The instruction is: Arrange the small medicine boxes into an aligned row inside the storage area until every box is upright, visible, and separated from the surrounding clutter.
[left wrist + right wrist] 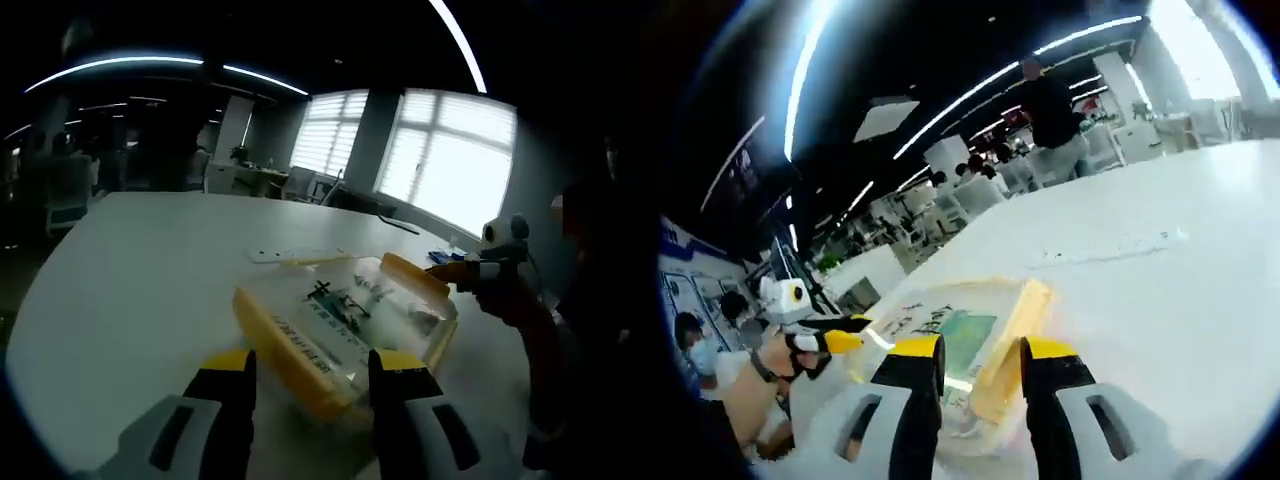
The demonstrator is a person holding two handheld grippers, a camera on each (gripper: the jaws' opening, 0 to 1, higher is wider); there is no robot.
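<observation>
Two hand-held grippers flank one clear plastic storage box with yellow rims on the white worktop | left hand-held gripper: jaws apart at its near rim | right hand-held gripper: jaws apart around opposite yellow rim | printed packet inside.

Both cameras ride low over the white table, close to the clear yellow-edged storage box, viewing it from opposite sides. Left gripper view faces the windows; right gripper view faces the office interior.

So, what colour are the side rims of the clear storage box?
Yellow-orange. The storage box shows them best in the left gripper view, between the left gripper tips.
</observation>
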